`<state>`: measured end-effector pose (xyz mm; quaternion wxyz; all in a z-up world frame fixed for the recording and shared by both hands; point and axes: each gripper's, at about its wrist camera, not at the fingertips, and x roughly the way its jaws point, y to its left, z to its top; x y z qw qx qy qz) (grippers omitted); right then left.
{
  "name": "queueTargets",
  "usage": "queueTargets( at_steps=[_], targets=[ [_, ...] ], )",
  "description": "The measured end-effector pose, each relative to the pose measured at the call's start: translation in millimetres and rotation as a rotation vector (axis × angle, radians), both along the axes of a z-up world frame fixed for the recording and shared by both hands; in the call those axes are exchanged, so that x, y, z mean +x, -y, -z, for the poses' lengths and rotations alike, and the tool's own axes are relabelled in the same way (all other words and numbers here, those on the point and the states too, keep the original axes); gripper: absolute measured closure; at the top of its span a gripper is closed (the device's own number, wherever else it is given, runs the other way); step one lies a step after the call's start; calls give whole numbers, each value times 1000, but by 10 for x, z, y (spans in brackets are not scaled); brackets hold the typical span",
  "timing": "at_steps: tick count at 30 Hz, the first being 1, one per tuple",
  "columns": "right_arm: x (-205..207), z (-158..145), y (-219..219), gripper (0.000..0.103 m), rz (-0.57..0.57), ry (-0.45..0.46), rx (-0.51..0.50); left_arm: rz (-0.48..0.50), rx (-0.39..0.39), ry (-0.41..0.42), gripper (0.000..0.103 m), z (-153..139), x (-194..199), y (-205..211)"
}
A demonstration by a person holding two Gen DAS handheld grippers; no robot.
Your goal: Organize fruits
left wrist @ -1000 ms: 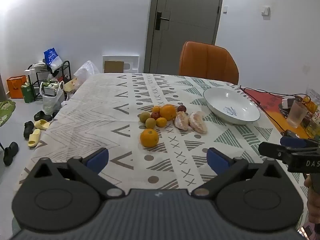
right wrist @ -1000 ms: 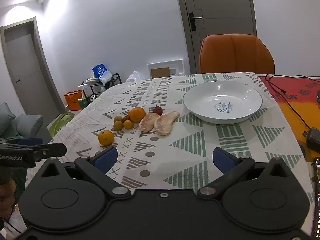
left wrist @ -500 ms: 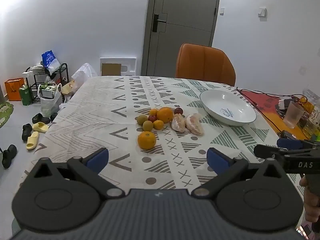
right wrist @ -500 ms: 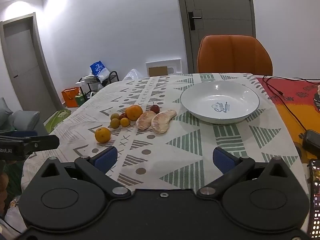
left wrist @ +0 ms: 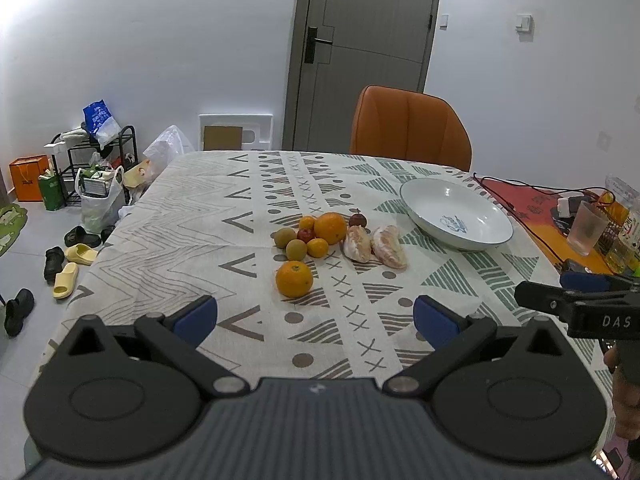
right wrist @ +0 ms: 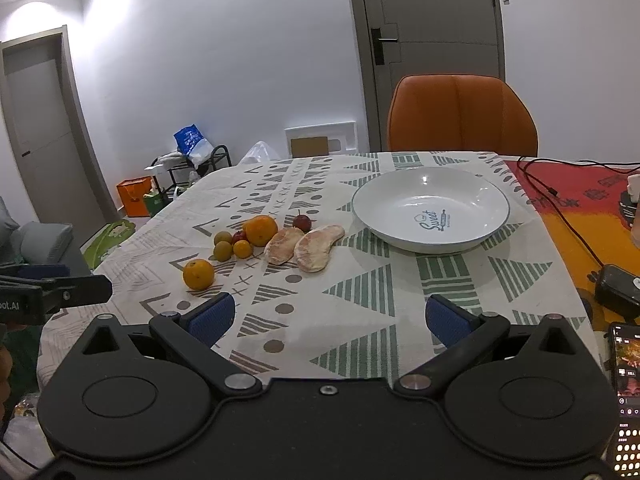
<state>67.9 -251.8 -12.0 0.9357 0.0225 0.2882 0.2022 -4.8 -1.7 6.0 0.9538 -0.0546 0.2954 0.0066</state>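
Item: loose round orange (left wrist: 294, 278), on the patterned tablecloth (left wrist: 192, 232) at the near edge of the fruit cluster, straight ahead of the left gripper (left wrist: 315, 316), jaws wide apart, empty. Right gripper (right wrist: 328, 318), likewise spread and empty, faces the empty white ceramic bowl (right wrist: 430, 208), with the orange off to its left; left hand judged nearer.

On the table (left wrist: 168, 216) with a patterned cloth, the white ceramic bowl (left wrist: 456, 216) sits toward the right edge; two peeled pomelo segments (left wrist: 376, 244) lie left of it; small round fruits (left wrist: 310, 234) cluster further left; one orange (left wrist: 294, 279) lies nearer the front edge.
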Motion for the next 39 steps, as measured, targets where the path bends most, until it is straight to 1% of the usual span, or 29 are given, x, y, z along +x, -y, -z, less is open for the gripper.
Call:
queueTargets(
  at_steps=[8,12,39],
  targets=[
    [2,-1,11,0,3,1,-3,1,0,0,0,8,3,-2],
    [-4,-12,26,0,-7,-4,17,1,-1,-1,0,12,0,-6],
    [-6,-19,0,0,1,-4,3,-14,-1,0,0,25,-3,-40]
  ],
)
